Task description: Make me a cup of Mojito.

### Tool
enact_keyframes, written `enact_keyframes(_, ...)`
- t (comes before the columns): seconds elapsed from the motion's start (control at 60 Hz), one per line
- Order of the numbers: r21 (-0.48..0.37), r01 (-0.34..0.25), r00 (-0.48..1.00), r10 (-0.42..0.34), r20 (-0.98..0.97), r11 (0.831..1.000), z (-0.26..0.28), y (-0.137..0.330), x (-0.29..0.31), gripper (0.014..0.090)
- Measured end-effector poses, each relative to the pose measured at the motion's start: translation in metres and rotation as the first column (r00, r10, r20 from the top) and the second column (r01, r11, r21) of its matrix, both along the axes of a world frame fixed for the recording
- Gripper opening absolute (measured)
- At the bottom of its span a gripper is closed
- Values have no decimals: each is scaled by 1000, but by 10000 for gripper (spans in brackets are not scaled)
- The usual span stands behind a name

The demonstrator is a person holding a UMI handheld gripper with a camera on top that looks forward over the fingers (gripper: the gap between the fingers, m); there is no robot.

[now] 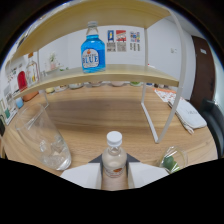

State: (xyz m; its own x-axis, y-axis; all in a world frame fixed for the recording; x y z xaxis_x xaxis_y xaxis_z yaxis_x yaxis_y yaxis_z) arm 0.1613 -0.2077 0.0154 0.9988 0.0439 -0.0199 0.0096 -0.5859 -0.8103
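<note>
A small clear bottle (114,159) with a white cap and an orange label stands upright between my fingers. My gripper (114,172) is shut on it, one pale finger (82,175) at each side of its body. Left of the fingers, a clear glass (46,142) with ice in it stands on the wooden table (100,117). Right of the fingers sits a small clear cup (172,161) holding something green. A blue bottle (93,50) marked BLUE stands beyond them, on the middle board of a white shelf rack (115,75).
The rack's white leg (149,120) comes down to the table just ahead and to the right. A white flat object (190,115) and a leaflet (165,95) lie beyond it. Bottles and jars (22,80) crowd the far left.
</note>
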Motion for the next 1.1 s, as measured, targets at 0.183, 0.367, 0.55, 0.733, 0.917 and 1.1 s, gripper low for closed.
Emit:
enact_keyframes(0.183, -16, 23, 999, -22, 24, 1000, -2, -10, 7, 449)
enact_keyframes(0.367, 5, 70, 997, -70, 25, 998, 26, -32, 8, 745)
enact_keyframes(0.55, 88, 102, 994, -105, 22, 991, 85, -62, -10, 856)
enact_keyframes(0.733, 140, 103, 994, -108, 27, 985, 126, -97, -50, 856)
enact_keyframes(0.917, 149, 73, 997, -76, 17, 986, 135, -123, -108, 850)
enact_keyframes(1.1, 161, 56, 998, -55, -10, 985, 161, -127, -165, 854)
